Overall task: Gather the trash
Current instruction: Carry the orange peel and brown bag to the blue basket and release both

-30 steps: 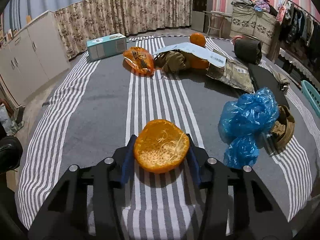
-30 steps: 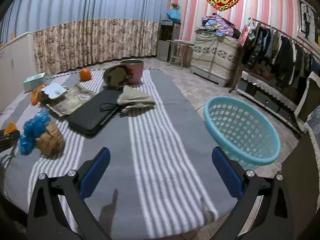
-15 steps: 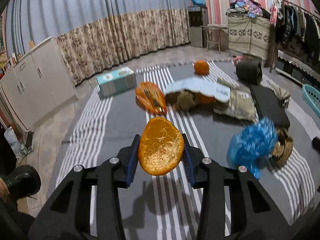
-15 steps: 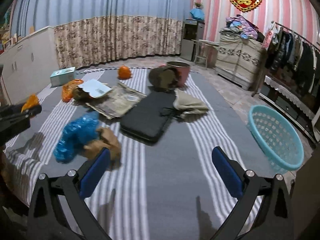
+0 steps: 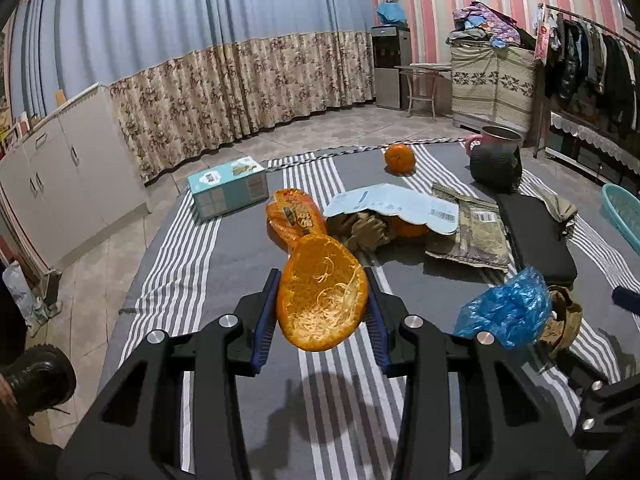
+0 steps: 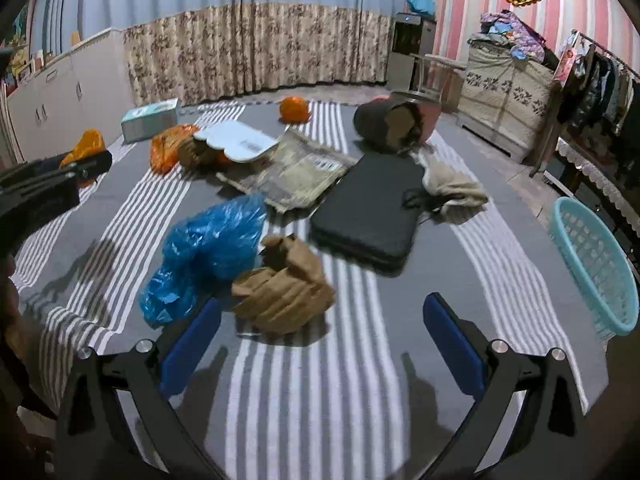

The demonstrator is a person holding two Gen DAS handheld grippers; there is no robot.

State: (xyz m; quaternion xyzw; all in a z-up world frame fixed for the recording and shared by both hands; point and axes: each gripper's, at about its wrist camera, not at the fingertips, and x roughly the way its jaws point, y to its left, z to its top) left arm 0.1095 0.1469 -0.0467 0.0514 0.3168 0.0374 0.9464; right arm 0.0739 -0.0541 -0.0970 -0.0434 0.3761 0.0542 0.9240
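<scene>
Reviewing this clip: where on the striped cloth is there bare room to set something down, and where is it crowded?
Bare: the near strip between the right gripper and the crumpled brown paper, and the stretch from the black pad to the basket. Crowded: from the blue bag back to the orange wrapper.

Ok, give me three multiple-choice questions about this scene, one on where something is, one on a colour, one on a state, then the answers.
1. Where is the turquoise plastic basket?
A. beside the table's right edge
B. on the black pad
C. under the curtain

2. What colour is the crumpled plastic bag beside the brown crumpled paper?
A. red
B. blue
C. white

3. What is the left tool doing?
A. open, empty
B. shut on the orange peel half
C. shut on a box

Answers: 1 A, it stands off the striped cloth; 2 B, plainly blue; 3 B, both pads press the peel, while the right tool gapes empty.
</scene>
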